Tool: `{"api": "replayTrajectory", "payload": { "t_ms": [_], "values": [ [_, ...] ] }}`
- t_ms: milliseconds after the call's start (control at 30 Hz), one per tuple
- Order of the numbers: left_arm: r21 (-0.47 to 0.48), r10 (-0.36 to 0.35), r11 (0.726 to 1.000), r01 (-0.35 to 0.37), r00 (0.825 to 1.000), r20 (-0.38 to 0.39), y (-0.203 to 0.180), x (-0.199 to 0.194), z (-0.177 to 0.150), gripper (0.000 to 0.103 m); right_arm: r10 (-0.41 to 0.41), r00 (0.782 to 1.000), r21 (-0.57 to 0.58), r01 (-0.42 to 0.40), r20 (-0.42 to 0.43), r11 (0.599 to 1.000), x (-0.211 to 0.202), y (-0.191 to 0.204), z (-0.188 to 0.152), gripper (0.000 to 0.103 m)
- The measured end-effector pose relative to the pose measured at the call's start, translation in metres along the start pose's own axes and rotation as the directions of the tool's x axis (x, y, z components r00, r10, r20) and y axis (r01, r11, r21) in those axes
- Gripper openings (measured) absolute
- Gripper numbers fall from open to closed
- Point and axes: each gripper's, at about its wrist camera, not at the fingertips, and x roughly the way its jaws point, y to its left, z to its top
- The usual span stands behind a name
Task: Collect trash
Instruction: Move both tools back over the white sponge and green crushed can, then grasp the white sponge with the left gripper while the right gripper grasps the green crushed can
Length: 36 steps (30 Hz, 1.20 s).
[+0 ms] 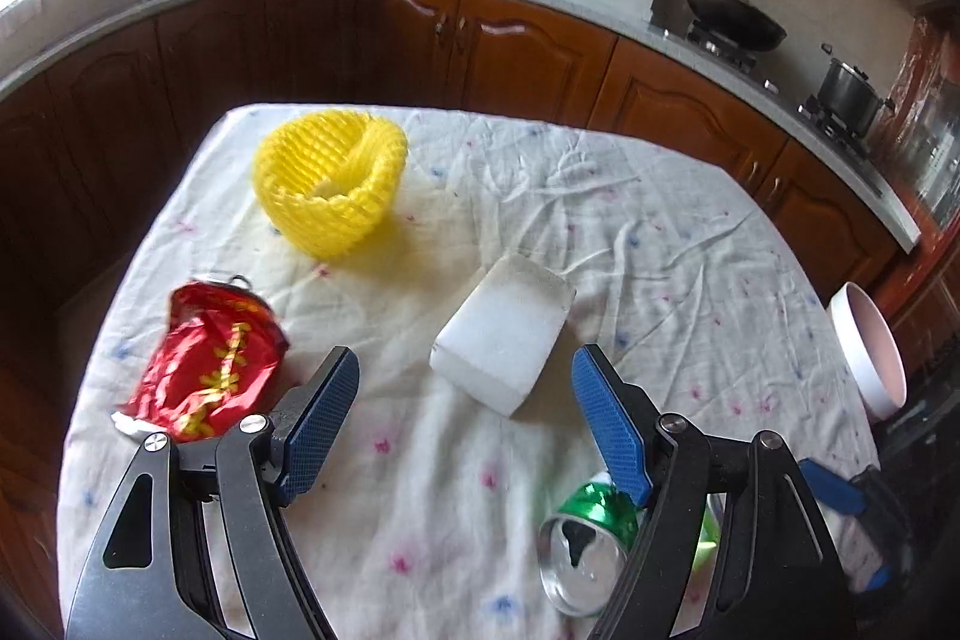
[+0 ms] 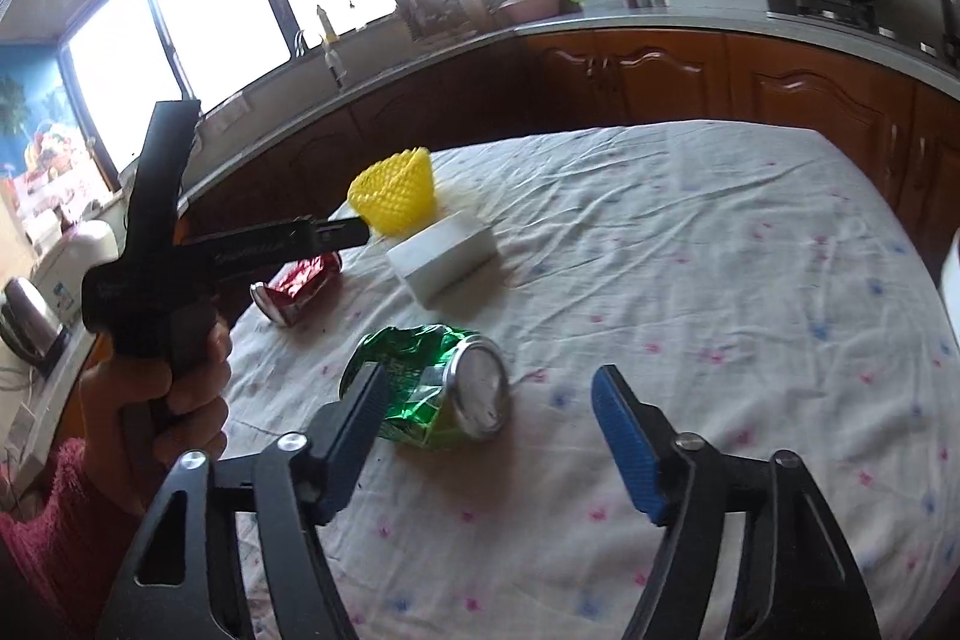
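On the flowered tablecloth lie a crushed red can (image 1: 210,364), a yellow foam net (image 1: 330,178), a white foam block (image 1: 504,334) and a crushed green can (image 1: 588,544). My left gripper (image 1: 465,358) is open, its blue pads standing either side of the block's near end without touching it. In the right wrist view the green can (image 2: 432,388) lies between the open fingers of my right gripper (image 2: 491,376), close against the left pad and well clear of the right one. Farther back there are the red can (image 2: 300,286), the block (image 2: 444,262) and the net (image 2: 396,190).
A white, pink-lined container (image 1: 870,346) stands off the table's right edge. The cloth-covered table (image 1: 660,232) drops off to a dark floor on all sides. Wooden cabinets and a counter with a wok (image 1: 732,16) ring the back. A hand in a red sleeve (image 2: 174,388) holds the left gripper.
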Motion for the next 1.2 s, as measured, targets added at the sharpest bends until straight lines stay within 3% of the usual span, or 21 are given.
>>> {"api": "replayTrajectory", "payload": {
  "t_ms": [200,300,367,533,567,600,667,900,1200],
  "values": [
    [0.059,-0.005,0.998,0.008,0.999,-0.054,-0.01,0.027,0.007,0.075,-0.02,0.997,-0.028,0.018,-0.07,0.999,0.038,0.005,0.0,0.047],
    [0.084,-0.012,0.996,0.019,0.997,-0.078,-0.016,0.039,0.006,0.075,-0.021,0.995,-0.026,0.018,-0.097,0.999,0.048,0.004,-0.002,0.031],
    [0.101,0.002,0.995,0.007,0.997,-0.083,-0.021,0.046,0.006,0.075,-0.009,0.995,-0.033,0.006,-0.103,0.999,0.05,0.005,-0.002,0.012],
    [0.114,0.002,0.993,0.008,0.996,-0.087,-0.025,0.055,0.005,0.073,0.001,0.995,-0.021,-0.003,-0.095,1.0,0.041,0.0,-0.001,0.012],
    [0.114,0.003,0.993,0.007,0.996,-0.088,-0.025,0.056,0.004,0.059,-0.004,0.996,-0.016,0.002,-0.091,1.0,0.037,-0.003,-0.001,0.012],
    [0.119,0.011,0.993,0.0,0.996,-0.089,-0.025,0.056,0.003,0.055,-0.006,0.996,-0.011,0.005,-0.087,1.0,0.033,-0.006,-0.001,0.012],
    [0.122,0.012,0.993,-0.002,0.996,-0.084,-0.025,0.054,0.002,0.054,-0.008,0.997,0.006,0.008,-0.078,1.0,0.024,-0.013,-0.002,0.012],
    [0.092,-0.099,0.99,0.107,0.991,-0.085,-0.04,0.035,-0.002,0.051,-0.053,0.998,0.064,0.055,-0.038,0.996,-0.01,-0.043,-0.01,0.012],
    [0.098,-0.201,0.973,0.207,0.978,-0.06,-0.097,0.006,-0.018,0.051,-0.165,0.986,0.156,0.16,0.017,0.975,-0.062,-0.097,-0.022,0.012]
  ]
}}
